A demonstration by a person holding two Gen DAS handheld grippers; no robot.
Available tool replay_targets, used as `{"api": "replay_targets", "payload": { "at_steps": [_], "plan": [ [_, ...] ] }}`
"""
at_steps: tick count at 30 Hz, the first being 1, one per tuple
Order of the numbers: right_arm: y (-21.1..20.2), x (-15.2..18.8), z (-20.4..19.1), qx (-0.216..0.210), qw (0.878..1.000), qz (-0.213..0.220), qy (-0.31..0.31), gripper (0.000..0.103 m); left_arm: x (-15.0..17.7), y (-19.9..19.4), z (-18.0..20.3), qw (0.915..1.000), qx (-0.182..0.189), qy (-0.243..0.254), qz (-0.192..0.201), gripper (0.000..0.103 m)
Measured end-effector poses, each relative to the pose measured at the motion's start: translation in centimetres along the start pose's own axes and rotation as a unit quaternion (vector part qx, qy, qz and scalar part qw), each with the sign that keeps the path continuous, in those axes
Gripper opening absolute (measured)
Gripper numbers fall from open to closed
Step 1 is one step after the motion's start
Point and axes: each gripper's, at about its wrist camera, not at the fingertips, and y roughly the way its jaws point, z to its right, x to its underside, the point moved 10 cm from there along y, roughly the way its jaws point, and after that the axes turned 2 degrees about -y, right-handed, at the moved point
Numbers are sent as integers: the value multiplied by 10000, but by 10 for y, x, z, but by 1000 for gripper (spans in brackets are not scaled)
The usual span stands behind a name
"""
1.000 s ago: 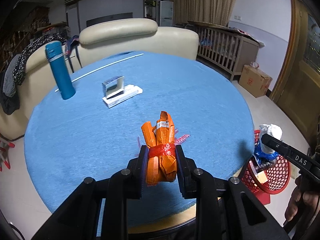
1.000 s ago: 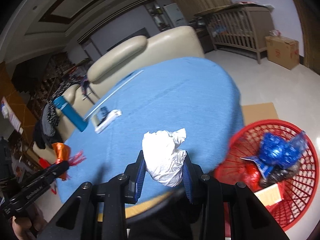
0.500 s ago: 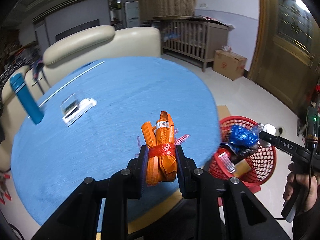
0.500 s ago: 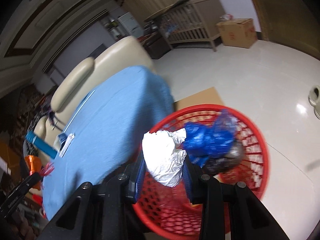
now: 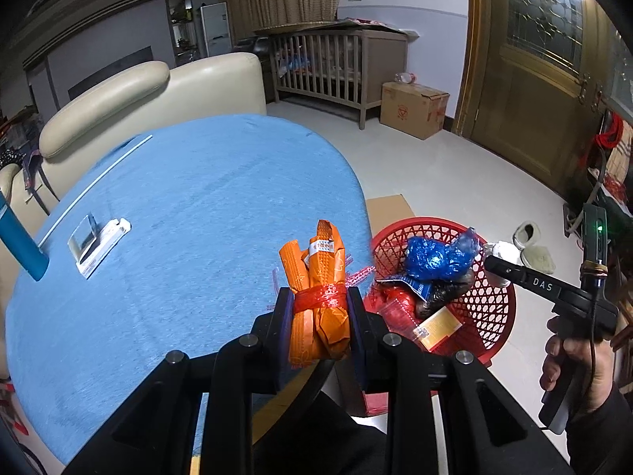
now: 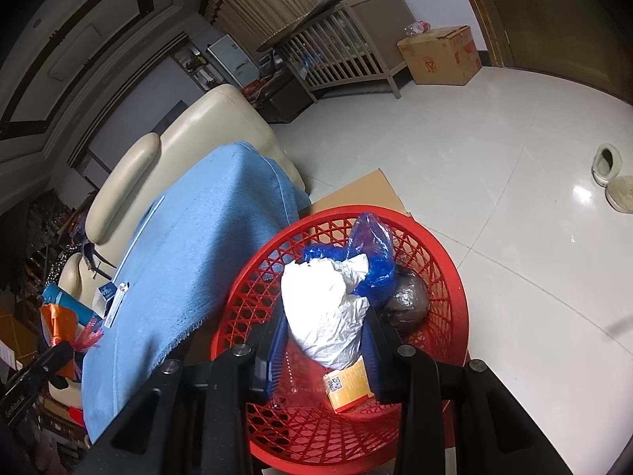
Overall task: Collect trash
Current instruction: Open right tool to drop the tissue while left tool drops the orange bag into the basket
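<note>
My left gripper (image 5: 318, 308) is shut on an orange wrapper bundle (image 5: 316, 277) tied with red mesh, held over the near right edge of the blue table (image 5: 178, 213). My right gripper (image 6: 324, 340) is shut on a crumpled white paper wad (image 6: 324, 308), held directly above the red mesh basket (image 6: 447, 269) on the floor. The basket holds a blue plastic bag (image 6: 372, 249), a dark wrapper (image 6: 407, 301) and an orange box (image 6: 348, 384). In the left wrist view the basket (image 5: 494, 304) stands right of the table, with the right gripper (image 5: 498, 255) over its far rim.
On the table lie a white device with a clear stand (image 5: 99, 241), a teal bottle (image 5: 19, 249) and a thin white rod (image 5: 99, 182). A cream sofa (image 5: 138, 91) stands behind the table. Flat cardboard (image 6: 356, 194) lies under the basket. A crib (image 5: 336, 63), a cardboard box (image 5: 415, 109) and slippers (image 6: 609, 174) are on the floor beyond.
Both grippers swung right, away from the table top. The right gripper carried the white wad from above the table to over the basket. The left still grips the orange bundle.
</note>
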Motion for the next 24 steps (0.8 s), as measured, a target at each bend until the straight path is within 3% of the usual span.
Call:
{"api": "replay_targets", "payload": {
  "at_steps": [9,10,11,12,24],
  "plan": [
    [7,7,-2,40,9999,-145,-7,39,-5,1,16,9998,93,185,10,28],
    [9,7,2,105,9997,-197,76,48,-5,1,18,9997,105,206,10,28],
    [11,8,5,143,9995,-236,173,71,-4,1,20,9997,118,231,3,28],
    [13,8,11,198,9990,-255,322,78,-4,1,21,9996,126,243,-5,28],
    [-18,-15,12,21,9986,272,461,80,-10,17,50,9981,297,498,-188,28]
  ]
}}
